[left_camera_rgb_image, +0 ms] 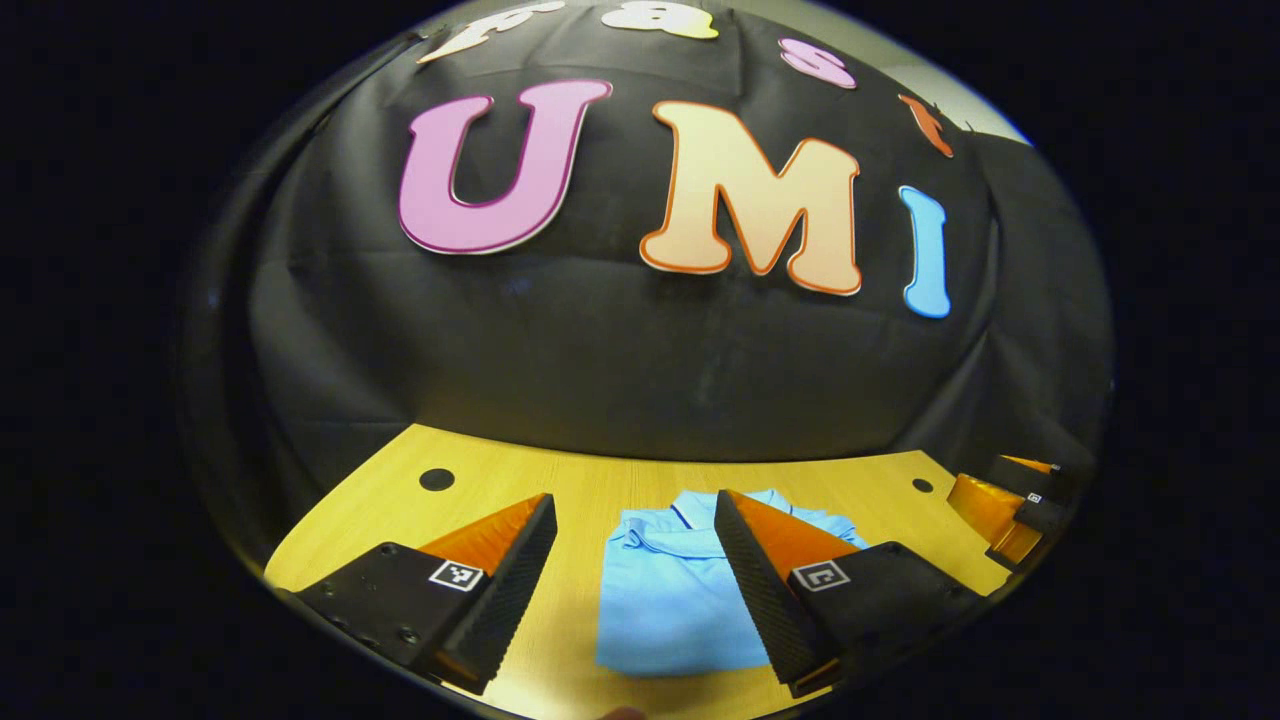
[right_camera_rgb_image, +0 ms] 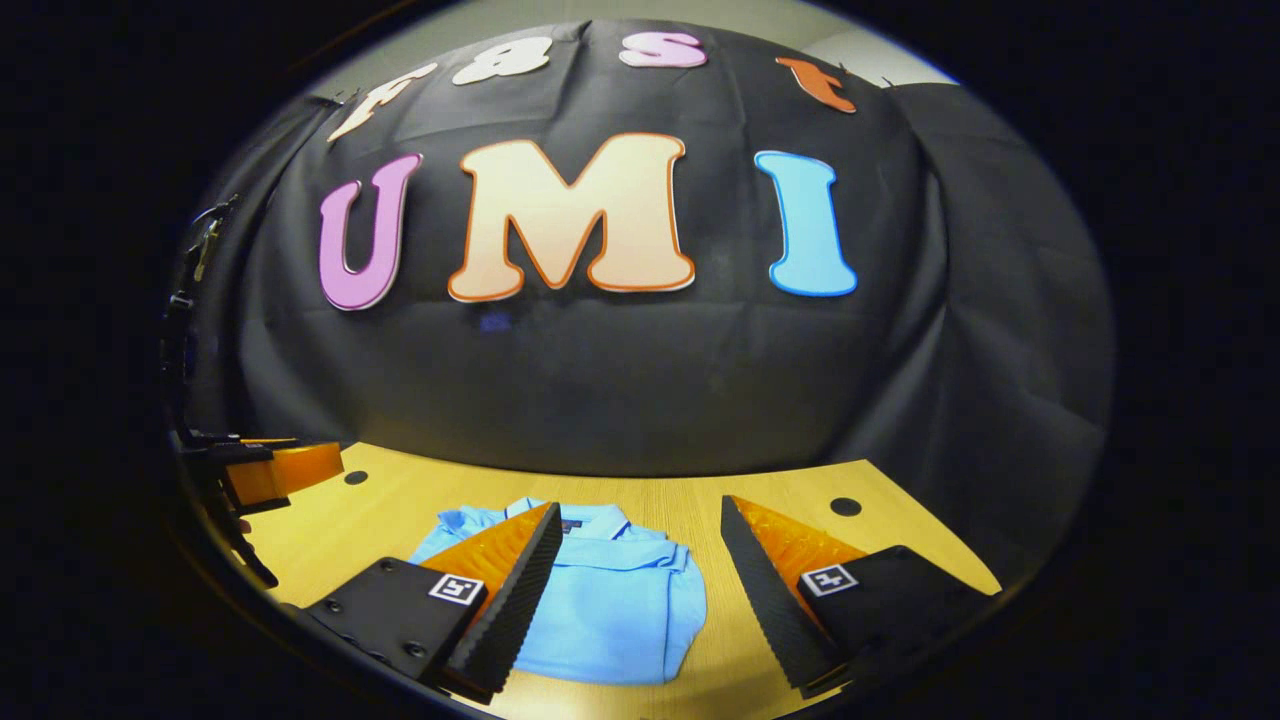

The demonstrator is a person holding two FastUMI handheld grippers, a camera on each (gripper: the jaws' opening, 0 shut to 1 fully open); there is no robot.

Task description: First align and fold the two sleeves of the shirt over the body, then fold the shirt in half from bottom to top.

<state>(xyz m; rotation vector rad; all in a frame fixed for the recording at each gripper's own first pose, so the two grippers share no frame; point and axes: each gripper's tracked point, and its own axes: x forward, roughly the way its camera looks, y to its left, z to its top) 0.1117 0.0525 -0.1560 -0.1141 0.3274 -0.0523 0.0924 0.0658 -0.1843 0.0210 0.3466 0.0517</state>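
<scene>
A light blue collared shirt (left_camera_rgb_image: 675, 600) lies folded into a compact rectangle on the wooden table (left_camera_rgb_image: 600, 485), collar toward the booth wall. My left gripper (left_camera_rgb_image: 635, 590) hovers open above it, nothing between its fingers, the shirt showing in the gap and under the right finger. In the right gripper view the same shirt (right_camera_rgb_image: 610, 610) lies low and left of centre, with my right gripper (right_camera_rgb_image: 640, 600) open above its right edge and holding nothing. The right gripper (left_camera_rgb_image: 1020, 500) appears at the far right of the left gripper view. The left gripper (right_camera_rgb_image: 270, 470) shows at the left edge of the right gripper view.
The table carries round dark holes near its back corners (left_camera_rgb_image: 436, 479) (left_camera_rgb_image: 922, 486) (right_camera_rgb_image: 845, 506). The black cloth wall stands right behind the table's far edge. Bare wood surrounds the shirt on both sides.
</scene>
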